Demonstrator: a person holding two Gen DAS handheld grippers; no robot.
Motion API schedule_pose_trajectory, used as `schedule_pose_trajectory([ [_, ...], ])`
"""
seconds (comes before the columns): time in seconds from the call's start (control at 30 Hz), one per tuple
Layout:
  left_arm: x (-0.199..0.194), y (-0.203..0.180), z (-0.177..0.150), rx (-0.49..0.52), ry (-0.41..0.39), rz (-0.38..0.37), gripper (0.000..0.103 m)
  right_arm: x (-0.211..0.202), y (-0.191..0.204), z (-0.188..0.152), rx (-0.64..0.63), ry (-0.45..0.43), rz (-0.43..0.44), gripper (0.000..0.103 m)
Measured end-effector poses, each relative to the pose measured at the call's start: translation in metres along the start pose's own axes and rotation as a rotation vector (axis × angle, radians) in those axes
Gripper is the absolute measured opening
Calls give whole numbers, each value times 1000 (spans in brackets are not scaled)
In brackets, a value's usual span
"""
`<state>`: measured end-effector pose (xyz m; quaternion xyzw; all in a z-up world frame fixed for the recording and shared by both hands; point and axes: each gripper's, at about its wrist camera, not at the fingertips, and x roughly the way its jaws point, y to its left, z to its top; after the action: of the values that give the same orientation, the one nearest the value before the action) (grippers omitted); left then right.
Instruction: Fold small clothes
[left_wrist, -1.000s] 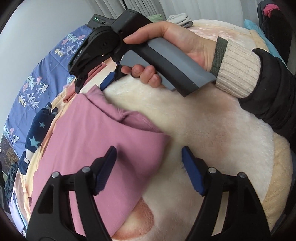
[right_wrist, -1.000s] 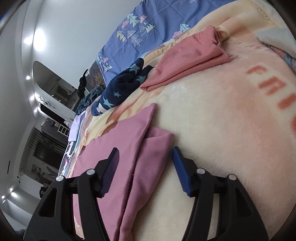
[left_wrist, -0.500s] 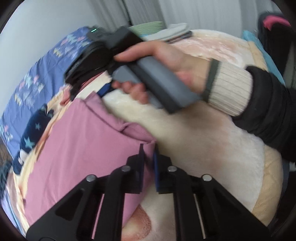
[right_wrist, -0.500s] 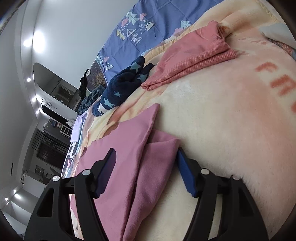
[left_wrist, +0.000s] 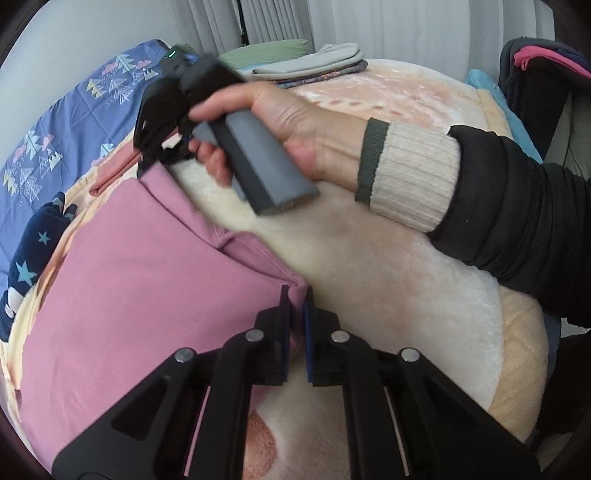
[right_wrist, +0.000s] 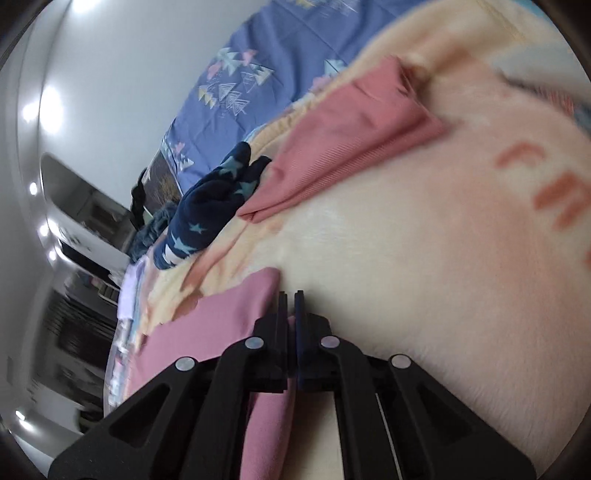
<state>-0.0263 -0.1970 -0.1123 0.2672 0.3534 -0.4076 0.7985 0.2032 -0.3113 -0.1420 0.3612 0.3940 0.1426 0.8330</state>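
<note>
Right of the pink cloth (left_wrist: 140, 295) the blanket (left_wrist: 406, 295) lies bare, giving open passage. Beyond the cloth, a coral garment (right_wrist: 351, 129) and starred navy garment (right_wrist: 210, 206) block the way.

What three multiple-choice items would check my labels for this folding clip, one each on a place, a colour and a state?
1. Where does the navy star garment lie?
A. On the pink garment
B. On the blanket, beside the coral garment
C. In the right gripper

2. What colour is the garment that both grippers hold?
A. Pink
B. Green
C. Navy

3. How does the left gripper stand?
A. Wide open above the cloth
B. Shut on nothing
C. Shut on the pink garment

Answers:
1 B: it lies on the blanket beside the coral garment, apart from the pink one.
2 A: pink cloth runs between both pairs of fingers.
3 C: its fingers pinch the pink corner; the right gripper pinches another edge.
</note>
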Motion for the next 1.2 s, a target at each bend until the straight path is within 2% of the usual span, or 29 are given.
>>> schedule_pose_trajectory([
  [0.07, 0, 1, -1, -14, 0, -15, 7, -10, -3, 3, 27, -29, 57, 3],
  [0.13, -1, 2, -2, -19, -4, -18, 7, -25, -4, 5, 55, -51, 72, 8],
  [0.17, -1, 2, -3, -19, -6, -20, 8, -28, -6, 5, 68, -36, 74, 18],
  [0.2, -2, 1, -3, -20, -10, -23, 9, -34, -7, 3, 71, -7, 70, 39],
  [0.23, -2, 1, -4, -21, -13, -28, 9, -38, -7, 1, 59, 16, 61, 45],
  [0.3, -3, 3, -4, -31, -20, -49, 9, -36, 6, -9, -46, 115, 28, 54],
  [0.37, -3, 6, -5, -39, -24, -66, 9, -25, 21, -19, -134, 168, 7, 57],
  [0.4, -3, 7, -5, -42, -28, -75, 9, -16, 28, -22, -158, 172, -13, 48],
  [0.43, -4, 8, -6, -45, -32, -81, 9, -11, 32, -23, -172, 166, -29, 26],
  [0.47, -4, 8, -6, -45, -36, -89, 9, -4, 39, -23, -198, 165, -49, 8],
  [0.57, -3, 5, -8, -33, -38, -131, 9, -12, 52, -20, -209, 77, -28, 7],
  [0.6, 0, 2, -8, -21, -29, -133, 5, -13, 53, -20, -229, 56, -38, 7],
  [0.63, 5, -2, -8, -7, -2, -167, 1, -7, 49, -20, -237, 60, -74, 7],
  [0.67, 9, -6, -9, 12, 6, -153, 1, 4, 40, -19, -225, 78, -101, 7],
  [0.73, 10, -11, -9, 32, 3, -126, 1, 21, 23, -15, -175, 111, -93, 7],
  [0.8, 6, -11, -10, 28, -11, -120, 1, 17, 14, -11, -112, 121, -35, 13],
  [0.87, -3, -9, -10, 16, -27, -123, 2, -1, 14, -12, -107, 84, -33, 23],
  [0.9, -9, -7, -10, 5, -41, -133, 9, -8, 16, -14, -120, 69, -48, 30],
  [0.93, -19, -2, -10, -16, -65, -152, 14, -16, 18, -17, -139, 56, -59, 32],
  [0.97, -26, 2, -11, -30, -85, -156, 24, -23, 20, -20, -158, 44, -63, 35],
  [1.0, -34, 6, -12, -46, -108, -147, 34, -28, 22, -22, -174, 33, -67, 37],
  [1.07, -52, 20, -19, -88, -144, -101, 42, -35, 27, -23, -191, 9, -68, 37],
  [1.13, -64, 39, -31, -152, -156, -40, 52, -48, 34, -25, -199, -23, -6, 37],
  [1.17, -65, 50, -39, -203, -147, -6, 59, -55, 41, -28, -222, -33, 56, 37],
  [1.2, -62, 62, -49, -258, -119, 28, 61, -59, 48, -31, -246, -35, 87, 37],
])
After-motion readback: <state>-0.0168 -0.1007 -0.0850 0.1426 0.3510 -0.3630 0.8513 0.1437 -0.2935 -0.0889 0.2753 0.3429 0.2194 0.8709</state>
